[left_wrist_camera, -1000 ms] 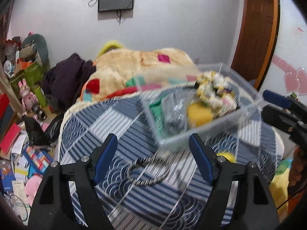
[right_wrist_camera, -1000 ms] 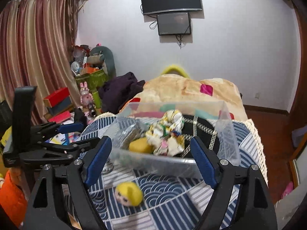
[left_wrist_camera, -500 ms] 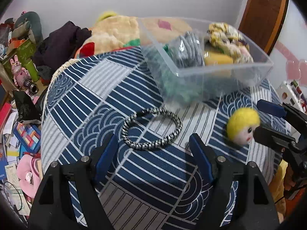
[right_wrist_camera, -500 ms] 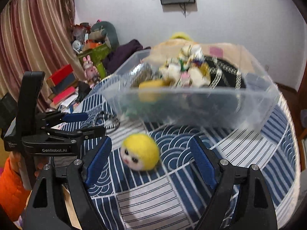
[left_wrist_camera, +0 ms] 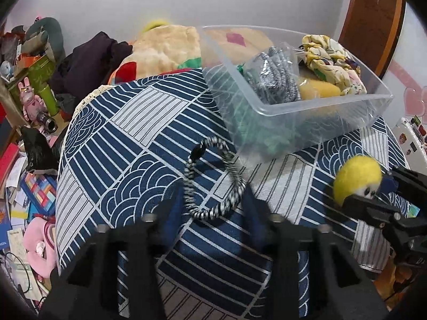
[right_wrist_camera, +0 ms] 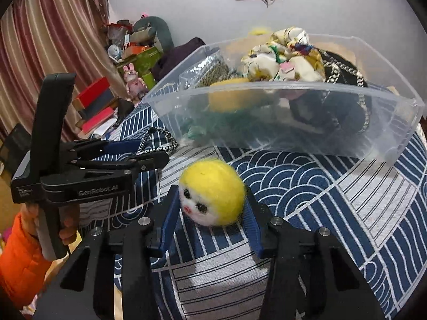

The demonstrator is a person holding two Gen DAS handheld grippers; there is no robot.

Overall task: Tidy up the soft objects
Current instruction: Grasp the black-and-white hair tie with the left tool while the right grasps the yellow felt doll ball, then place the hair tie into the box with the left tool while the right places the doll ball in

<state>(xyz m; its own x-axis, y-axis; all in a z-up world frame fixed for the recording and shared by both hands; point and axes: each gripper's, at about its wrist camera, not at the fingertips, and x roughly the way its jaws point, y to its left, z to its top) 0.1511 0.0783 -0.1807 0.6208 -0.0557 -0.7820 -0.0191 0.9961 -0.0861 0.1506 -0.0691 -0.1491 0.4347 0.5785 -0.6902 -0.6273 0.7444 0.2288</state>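
A black-and-white braided rope ring (left_wrist_camera: 213, 181) lies on the blue patterned tablecloth. My left gripper (left_wrist_camera: 213, 200) straddles its near part, fingers close on both sides; it also shows in the right wrist view (right_wrist_camera: 149, 150). A yellow felt doll head (right_wrist_camera: 212, 196) with a white face sits between the fingers of my right gripper (right_wrist_camera: 210, 208), which touch its sides; it also shows in the left wrist view (left_wrist_camera: 357, 180). A clear plastic bin (left_wrist_camera: 315, 117) behind holds several soft items: a floral scrunchie (right_wrist_camera: 283, 56), a yellow sponge, a grey cord bundle.
The round table's cloth (left_wrist_camera: 112, 138) drops off at the left and near edges. A beige blanket (left_wrist_camera: 165, 48) and dark clothing lie beyond. Toys, boxes and books clutter the floor at left (left_wrist_camera: 29, 181). A curtain (right_wrist_camera: 48, 42) hangs at left.
Both grippers have moved down and forward to the table. The left fingers have narrowed around the rope ring. The right fingers have closed in on the yellow doll head.
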